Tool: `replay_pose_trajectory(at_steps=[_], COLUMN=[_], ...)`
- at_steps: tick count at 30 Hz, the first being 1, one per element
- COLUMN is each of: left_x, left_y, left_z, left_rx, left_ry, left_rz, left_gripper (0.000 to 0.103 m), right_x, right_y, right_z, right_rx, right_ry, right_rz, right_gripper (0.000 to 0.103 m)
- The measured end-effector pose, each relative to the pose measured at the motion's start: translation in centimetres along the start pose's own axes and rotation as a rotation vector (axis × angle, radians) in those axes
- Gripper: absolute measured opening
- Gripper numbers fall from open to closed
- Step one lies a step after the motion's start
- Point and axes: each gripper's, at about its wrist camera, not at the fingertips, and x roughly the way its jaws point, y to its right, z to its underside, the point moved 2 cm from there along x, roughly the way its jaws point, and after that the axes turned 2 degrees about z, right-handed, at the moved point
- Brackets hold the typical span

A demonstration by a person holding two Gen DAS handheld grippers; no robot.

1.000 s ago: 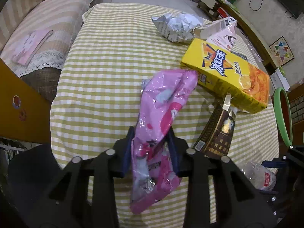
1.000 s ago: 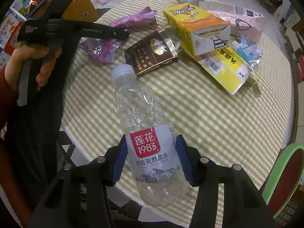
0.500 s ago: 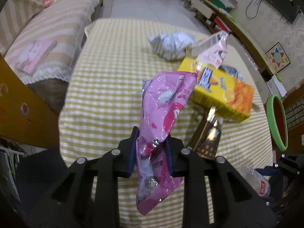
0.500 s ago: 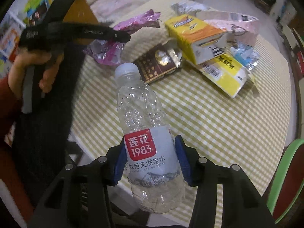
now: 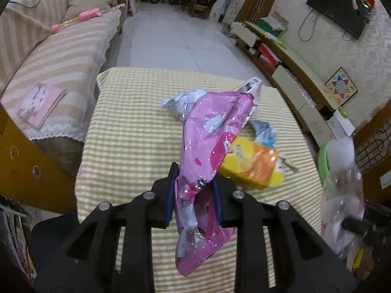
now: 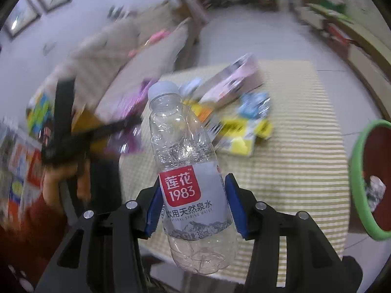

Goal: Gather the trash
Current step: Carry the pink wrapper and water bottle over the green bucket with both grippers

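My left gripper is shut on a crumpled pink plastic wrapper and holds it above the checked tablecloth. My right gripper is shut on an empty clear water bottle with a red and grey label, held upright above the table's near edge. The bottle also shows at the right of the left wrist view. A yellow snack box, a crumpled silver wrapper, a blue wrapper and a pink-white carton lie on the table.
A green-rimmed red bin with some crumpled trash inside stands right of the table; its rim shows in the left wrist view. A striped sofa is on the left. A low TV cabinet runs along the right wall.
Both grippers have lifted away from the table with their loads. The wrapper now hangs clear of the cloth. The bottle rose and swung; the right view is motion-blurred.
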Motion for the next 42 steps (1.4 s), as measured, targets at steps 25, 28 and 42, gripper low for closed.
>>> replay_pose_trajectory(at_steps=[25, 28, 42], left_x=[0.6, 0.8, 3.7], left_y=[13.5, 15.3, 23.1], left_z=[-1.4, -1.3, -0.8], left_rx=[0.217, 0.247, 0.338], left_ry=[0.01, 0.006, -0.054], left_rz=[0.199, 0.218, 0.335], left_gripper=[0.025, 0.025, 0.025], right_x=[-8.9, -9.8, -14.4], right_y=[9.0, 10.1, 15.7], right_z=[0.1, 0.5, 2.9], right_rx=[0.301, 0.327, 0.459], right_ry=[0.259, 0.276, 0.362], right_rz=[0.073, 0.087, 0.194], right_gripper=[0.048, 0.048, 0.048])
